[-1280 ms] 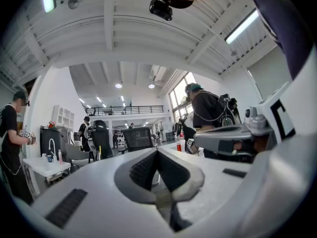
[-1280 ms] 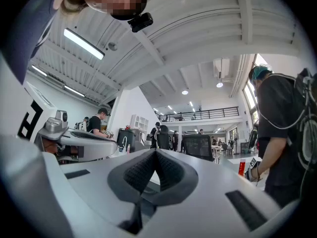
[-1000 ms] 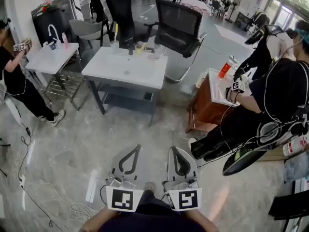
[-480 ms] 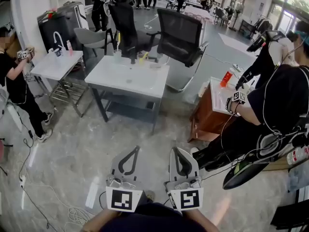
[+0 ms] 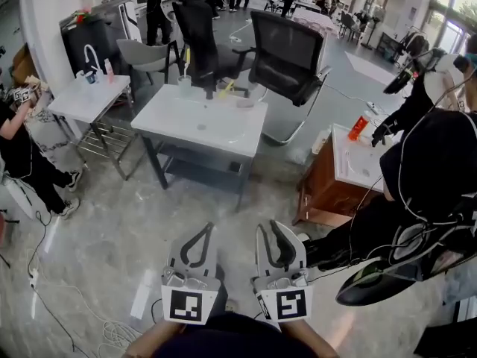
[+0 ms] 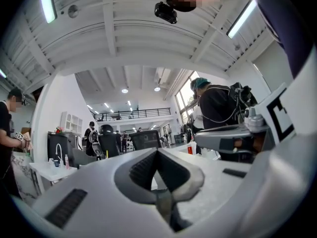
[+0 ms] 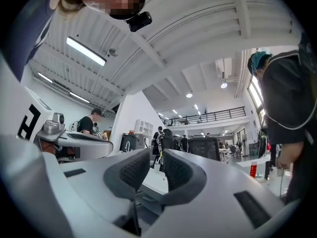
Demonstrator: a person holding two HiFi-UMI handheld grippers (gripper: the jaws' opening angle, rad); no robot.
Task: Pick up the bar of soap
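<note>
Both grippers are held low in front of me in the head view, over the floor and well short of the white sink table (image 5: 200, 121). My left gripper (image 5: 206, 229) is shut, its tips meeting with nothing between them (image 6: 157, 150). On my right gripper (image 5: 267, 227) the jaws are opening, and a narrow gap shows between the ribbed pads (image 7: 132, 168) with nothing in it. Small things stand along the table's far edge: a cup (image 5: 184, 85) and some yellow items (image 5: 226, 89). No bar of soap can be made out at this distance.
Two black office chairs (image 5: 287, 47) stand behind the table. A smaller white table (image 5: 86, 97) and a person (image 5: 22, 151) are at the left. At the right are a wooden cabinet (image 5: 328, 189) and a seated person (image 5: 432, 162). Cables (image 5: 67, 312) lie on the floor.
My right gripper's jaws have parted from shut. The left gripper stays shut. The white table sits slightly nearer in the head view.
</note>
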